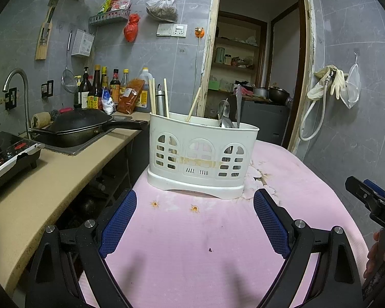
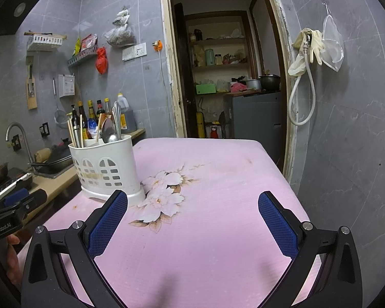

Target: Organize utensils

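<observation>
Two claws, both spread wide and holding nothing: left gripper (image 1: 195, 220) hovers over the pink table (image 1: 218, 243) facing the white caddy (image 1: 200, 159) head-on, right gripper (image 2: 192, 220) is off to the caddy's right over bare cloth. One caddy, standing upright near the table's left edge, next to the counter (image 1: 38, 179); every utensil I can see is already in it, none loose on the table. Count, left view: three wooden chopsticks (image 1: 153, 95), two upright in the left compartment and one leaning further right; one steel cylinder handle (image 1: 160, 100) beside the upright pair; spoons (image 1: 223, 113) in the right compartment, two bowls clear plus one tall handle (image 1: 238, 102), possibly more hidden behind the wall. Three arched front panels, so likely three compartments, can't confirm dividers. Risks, my read: caddy is light plastic and sits close to the edge, so a sideways pull on a jammed spoon could tip or slide it off toward the counter gap. Chopsticks are thin and smooth, easy to pinch two at once or let one rotate out of the pads. Spoons nest, so lifting one may drag its neighbour. The leaning chopstick could be knocked by a finger going for the spoons.
</observation>
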Available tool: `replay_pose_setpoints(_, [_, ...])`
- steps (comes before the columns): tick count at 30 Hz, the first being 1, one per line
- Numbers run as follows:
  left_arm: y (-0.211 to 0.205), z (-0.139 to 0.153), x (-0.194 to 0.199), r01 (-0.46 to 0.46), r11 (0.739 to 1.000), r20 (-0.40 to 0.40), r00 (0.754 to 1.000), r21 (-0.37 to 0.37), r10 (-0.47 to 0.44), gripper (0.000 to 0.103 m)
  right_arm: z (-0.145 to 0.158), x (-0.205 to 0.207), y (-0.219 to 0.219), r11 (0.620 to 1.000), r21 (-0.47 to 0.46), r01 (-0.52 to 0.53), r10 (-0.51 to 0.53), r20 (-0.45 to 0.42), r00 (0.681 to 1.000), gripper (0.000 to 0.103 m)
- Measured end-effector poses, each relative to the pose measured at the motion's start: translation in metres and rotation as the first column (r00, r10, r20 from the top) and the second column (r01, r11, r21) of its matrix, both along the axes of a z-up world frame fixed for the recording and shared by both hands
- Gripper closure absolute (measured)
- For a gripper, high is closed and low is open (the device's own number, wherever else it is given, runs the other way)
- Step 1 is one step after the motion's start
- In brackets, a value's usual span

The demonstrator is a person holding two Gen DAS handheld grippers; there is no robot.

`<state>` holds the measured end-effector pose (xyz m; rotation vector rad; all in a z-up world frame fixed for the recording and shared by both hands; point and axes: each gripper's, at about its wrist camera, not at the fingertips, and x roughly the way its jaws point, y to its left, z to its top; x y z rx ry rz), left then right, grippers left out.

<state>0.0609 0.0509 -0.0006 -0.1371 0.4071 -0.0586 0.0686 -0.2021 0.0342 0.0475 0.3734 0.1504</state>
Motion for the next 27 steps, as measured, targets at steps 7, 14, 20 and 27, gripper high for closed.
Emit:
replay_pose_setpoints(7, [0.0016, -0.001, 0.0007, 0.016, 1.0, -0.001, 1.0, -0.009, -0.016, 0.014, -0.0026, 0.0005, 0.0013, 1.0, 0.0, -0.004, 0.004, -0.007, 1.0, 0.0])
replay_pose_setpoints(14, [0.0006, -0.0007, 0.002, 0.019, 1.0, -0.005, 1.0, 0.002, -0.019, 0.014, -0.0036, -0.0002, 0.0032, 1.0, -0.001, -0.006, 0.006, -0.009, 1.0, 0.0])
replay_pose_setpoints(20, [0.0035, -0.0028, 0.0062, 0.016, 1.0, -0.026, 1.0, -0.013, -0.016, 0.014, -0.0068, 0.001, 0.0042, 1.0, -0.002, -0.009, 0.009, -0.017, 1.0, 0.0])
replay_pose_setpoints(27, [0.0057, -0.0023, 0.0069, 0.005, 1.0, -0.034, 0.999, -0.017, -0.006, 0.014, -0.0058, 0.002, 0.0025, 1.0, -0.003, -0.015, 0.015, -0.028, 1.0, 0.0])
